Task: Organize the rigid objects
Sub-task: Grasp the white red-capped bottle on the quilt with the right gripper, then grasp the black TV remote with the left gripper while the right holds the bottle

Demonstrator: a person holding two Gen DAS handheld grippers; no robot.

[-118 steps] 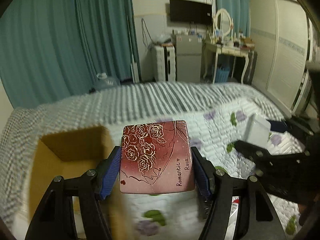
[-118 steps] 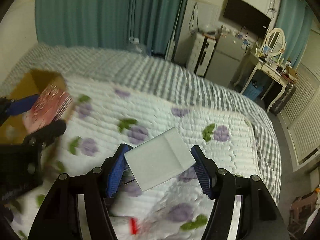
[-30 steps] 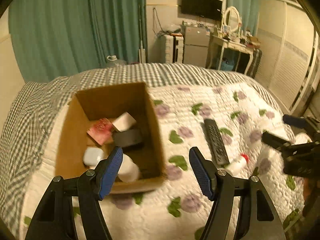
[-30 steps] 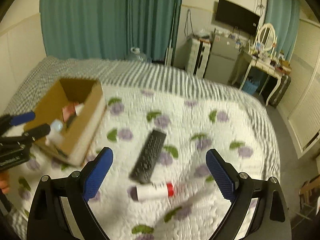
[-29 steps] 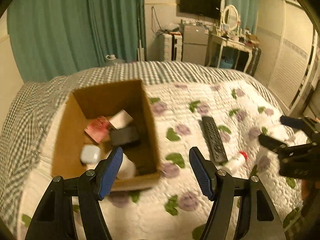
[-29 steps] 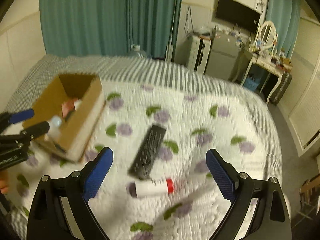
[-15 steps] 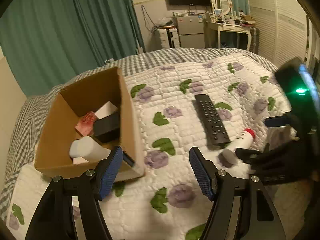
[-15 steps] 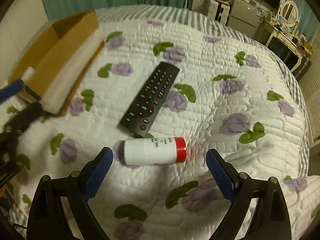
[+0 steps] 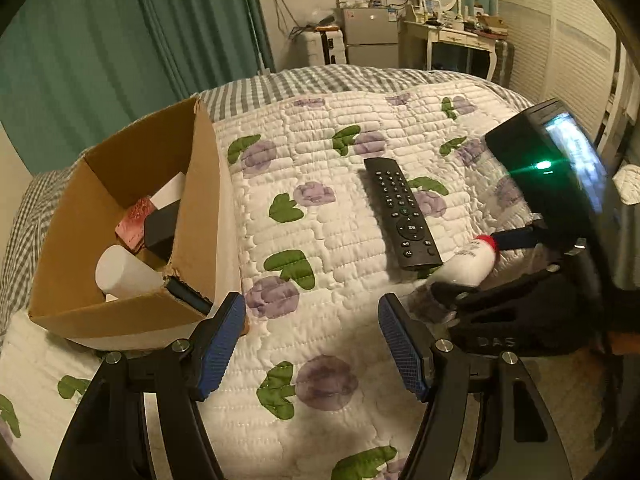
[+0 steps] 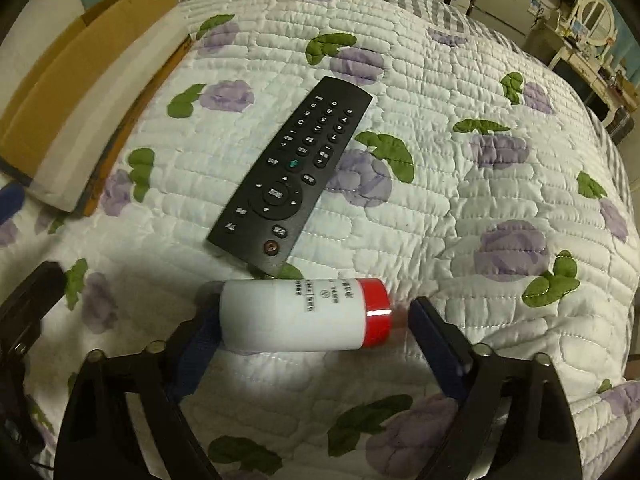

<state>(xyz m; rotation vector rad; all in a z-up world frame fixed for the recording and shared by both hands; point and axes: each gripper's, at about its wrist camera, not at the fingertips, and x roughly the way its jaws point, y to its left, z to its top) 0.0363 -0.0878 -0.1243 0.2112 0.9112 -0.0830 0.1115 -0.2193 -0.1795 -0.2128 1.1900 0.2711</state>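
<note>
Count on the bed (image 10: 460, 92): one black remote (image 10: 292, 176), one white bottle (image 10: 296, 316) with a red cap, one cardboard box (image 9: 120, 208). Inside the box, as far as visible: one white cylinder (image 9: 120, 276), one black block (image 9: 162, 228), one red patterned item (image 9: 134, 220), one white flat piece (image 9: 170, 192); more may lie hidden under the near wall.

Left gripper (image 9: 312, 340): low over the quilt, just right of the box's near corner, fingers spread apart with nothing between them, pointing forward across the bed.

Right gripper (image 10: 312, 332): lowered to the quilt, fingers straddling the bottle end to end. The left fingertip (image 10: 200, 332) sits at the bottle's base, apparently in contact. The right one is motion-blurred, and a narrow gap shows between it and the cap. Jaws therefore not yet clamped; wide apart around the bottle. From the left wrist view the right gripper (image 9: 476, 264) reaches in from the right side with the bottle (image 9: 468, 260) between its tips.

Bottle: lying on its side, long axis running left to right across the right wrist view, cap toward the right. It rests just beside the near end of the remote, possibly touching it; contact cannot be confirmed.

Remote: flat, buttons up, long axis running diagonally away from the bottle, well apart from the box.
</note>
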